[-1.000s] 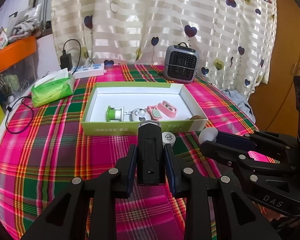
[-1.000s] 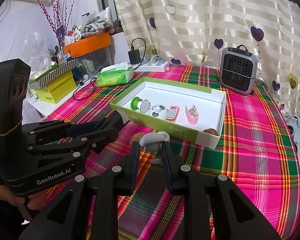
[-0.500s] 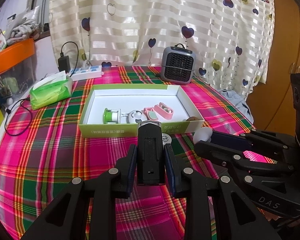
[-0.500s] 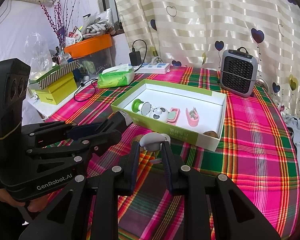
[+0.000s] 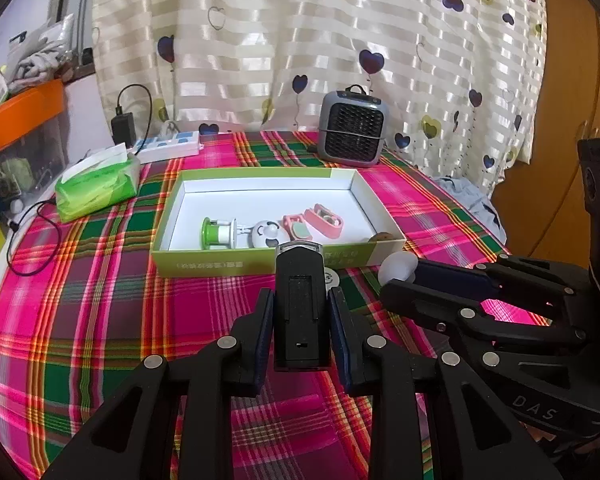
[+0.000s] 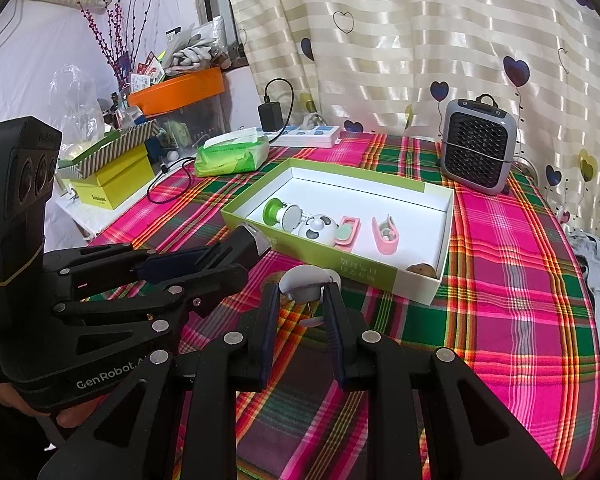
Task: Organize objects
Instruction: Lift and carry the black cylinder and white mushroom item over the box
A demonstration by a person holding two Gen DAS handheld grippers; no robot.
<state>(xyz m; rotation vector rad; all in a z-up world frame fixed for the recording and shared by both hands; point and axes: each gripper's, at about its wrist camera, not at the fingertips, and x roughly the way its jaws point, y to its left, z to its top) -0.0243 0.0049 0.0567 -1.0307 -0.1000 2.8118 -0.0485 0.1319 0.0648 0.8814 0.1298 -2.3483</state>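
My left gripper [image 5: 300,312] is shut on a black rectangular device [image 5: 300,304], held above the tablecloth in front of the green box [image 5: 204,264]. My right gripper [image 6: 302,300] is shut on a small white mushroom-shaped object [image 6: 302,282], also seen in the left wrist view [image 5: 396,266]. The box [image 6: 440,272] holds a green-and-white spool [image 5: 218,233], a round panda-face item [image 5: 266,234], two pink items [image 5: 324,220] and a brown lump [image 5: 382,237] in its near right corner. A white round item [image 5: 330,278] lies on the cloth behind the black device.
A grey mini heater [image 5: 352,132] stands behind the box. A green tissue pack [image 5: 96,190], power strip [image 5: 168,147] and black cable [image 5: 32,240] are at the left. Yellow and orange boxes [image 6: 112,188] sit beyond the table's left edge.
Both grippers have drawn back a little from the box and risen slightly, each still holding its object. Things in the box have not moved.
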